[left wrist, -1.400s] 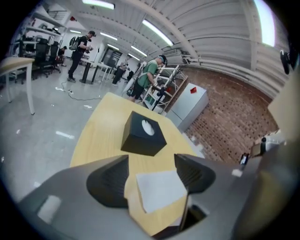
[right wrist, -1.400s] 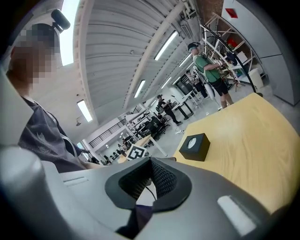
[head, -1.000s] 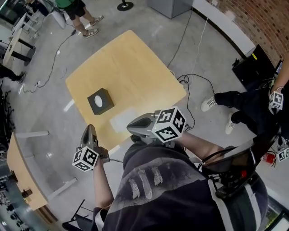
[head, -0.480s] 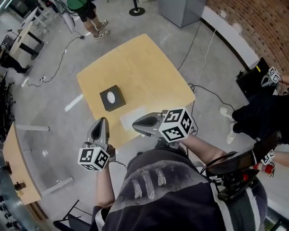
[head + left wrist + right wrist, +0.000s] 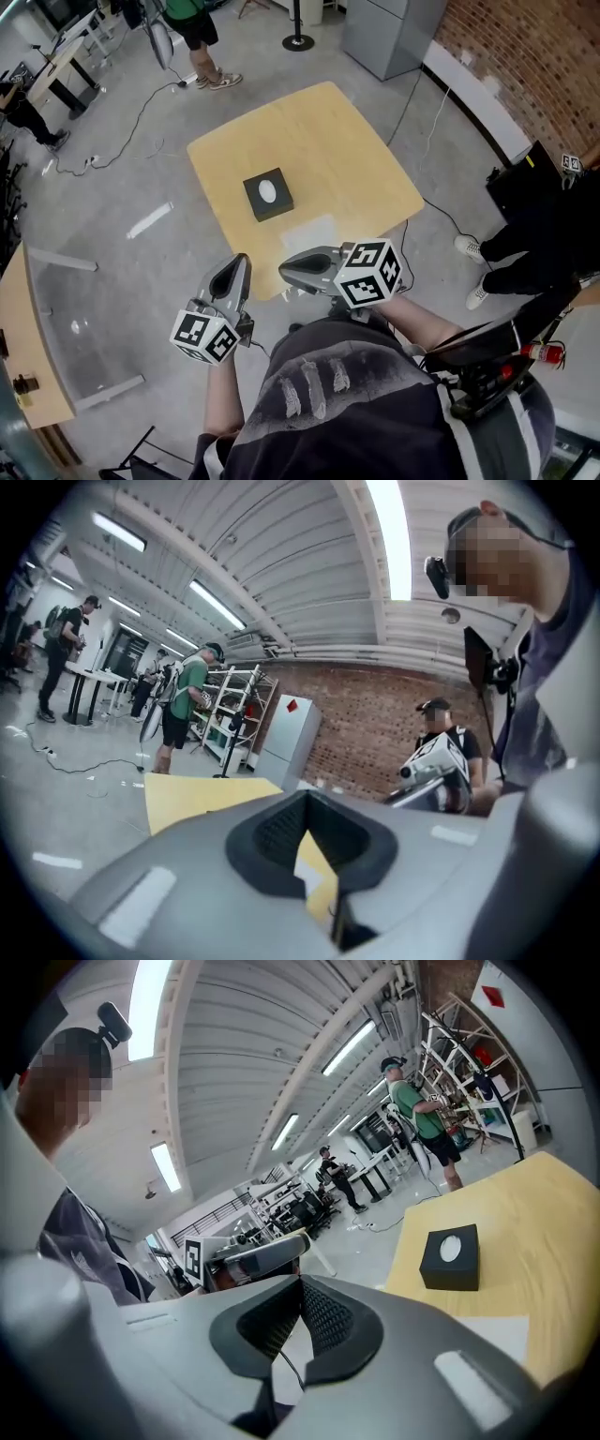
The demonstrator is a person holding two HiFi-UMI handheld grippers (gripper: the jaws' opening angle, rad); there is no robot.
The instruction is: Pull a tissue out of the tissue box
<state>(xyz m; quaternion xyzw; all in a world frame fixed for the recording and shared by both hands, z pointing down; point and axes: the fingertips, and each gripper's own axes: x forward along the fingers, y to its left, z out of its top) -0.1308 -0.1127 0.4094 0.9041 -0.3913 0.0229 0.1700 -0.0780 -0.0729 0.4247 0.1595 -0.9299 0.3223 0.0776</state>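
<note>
The left gripper (image 5: 305,803) is clenched: its dark ribbed pads meet at the tip with nothing between them. The right gripper (image 5: 300,1285) is likewise closed on nothing. In the head view both are held level in front of the person's chest. The left gripper (image 5: 239,262) points toward the near edge of the light wooden table (image 5: 319,141), and the right gripper (image 5: 285,270) lies across, tip toward the left one, each carrying its marker cube (image 5: 373,274) at the back. Neither touches the table. The black tissue box (image 5: 268,194) stands upright near the middle of the tabletop, well apart from both grippers, with white tissue showing in the oval opening on its top. The right gripper view shows the tissue box (image 5: 450,1257) beyond and to the right of the closed jaws. A pale rectangular patch (image 5: 309,231) lies on the wood between box and near edge. Beyond the table are a grey cabinet (image 5: 389,33), a brick wall (image 5: 525,56) and a person in a green shirt (image 5: 195,17).
</note>
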